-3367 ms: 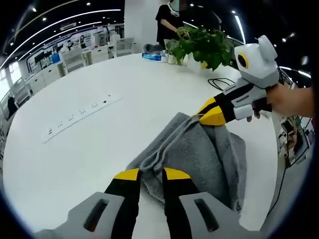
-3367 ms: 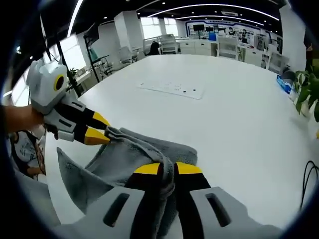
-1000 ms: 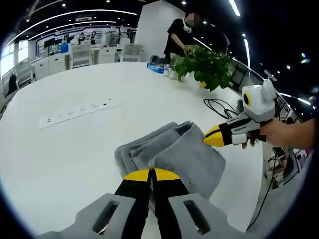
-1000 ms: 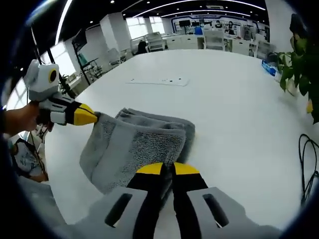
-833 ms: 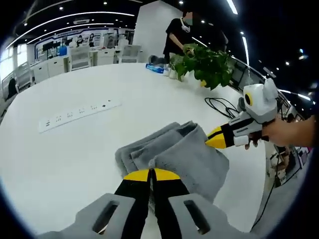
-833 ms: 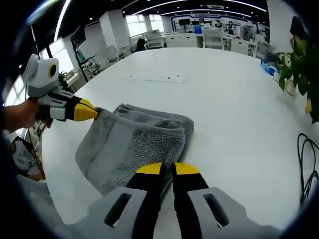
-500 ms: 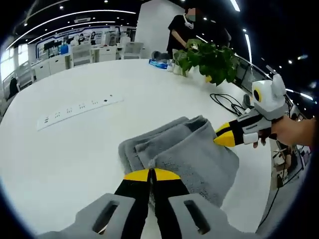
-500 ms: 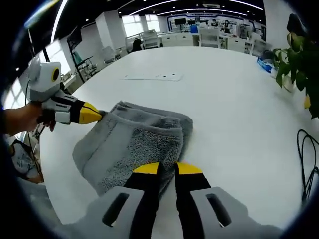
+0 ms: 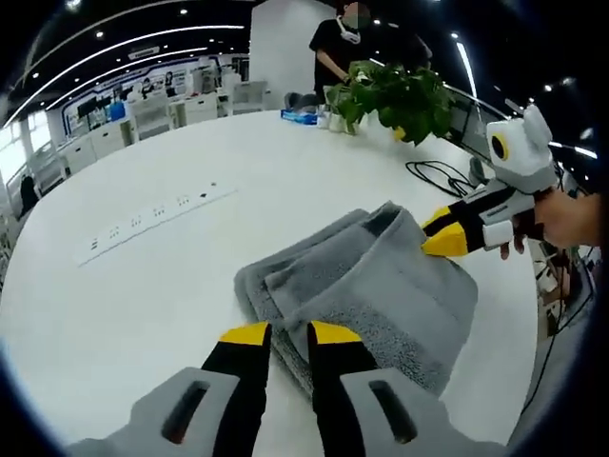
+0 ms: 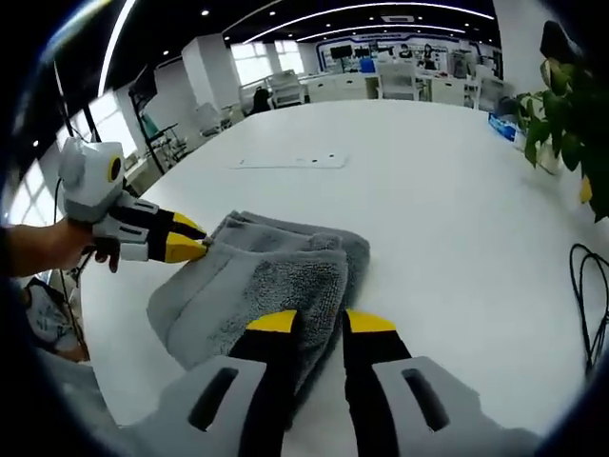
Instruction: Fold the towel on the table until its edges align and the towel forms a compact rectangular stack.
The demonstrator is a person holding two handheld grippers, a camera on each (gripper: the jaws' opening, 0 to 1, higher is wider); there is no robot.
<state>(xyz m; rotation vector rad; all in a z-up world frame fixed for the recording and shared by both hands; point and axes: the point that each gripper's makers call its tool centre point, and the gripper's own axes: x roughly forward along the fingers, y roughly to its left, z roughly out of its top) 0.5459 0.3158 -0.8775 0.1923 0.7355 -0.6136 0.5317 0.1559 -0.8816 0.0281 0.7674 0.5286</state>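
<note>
The grey towel [image 9: 371, 286] lies folded in a thick stack on the white table [image 9: 114, 314]. My left gripper [image 9: 288, 335] stands open at the stack's near corner, its yellow tips apart. From the right, the right gripper [image 9: 440, 233] reaches the towel's far corner with its tips slightly apart. In the right gripper view the towel [image 10: 257, 286] spreads ahead, and one edge runs down between the parted jaws of my right gripper [image 10: 322, 324]. The left gripper [image 10: 188, 240], held by a hand, sits at the towel's left corner.
A white power strip [image 9: 152, 214] [image 10: 290, 163] lies on the table beyond the towel. A green plant [image 9: 390, 90] [image 10: 571, 95], a blue packet [image 9: 300, 116] and a black cable [image 9: 442, 176] [image 10: 590, 314] are near the far edge. A person [image 9: 352, 48] stands behind the plant.
Both grippers have opened and let go of the towel's corners. The towel now rests folded flat on the table.
</note>
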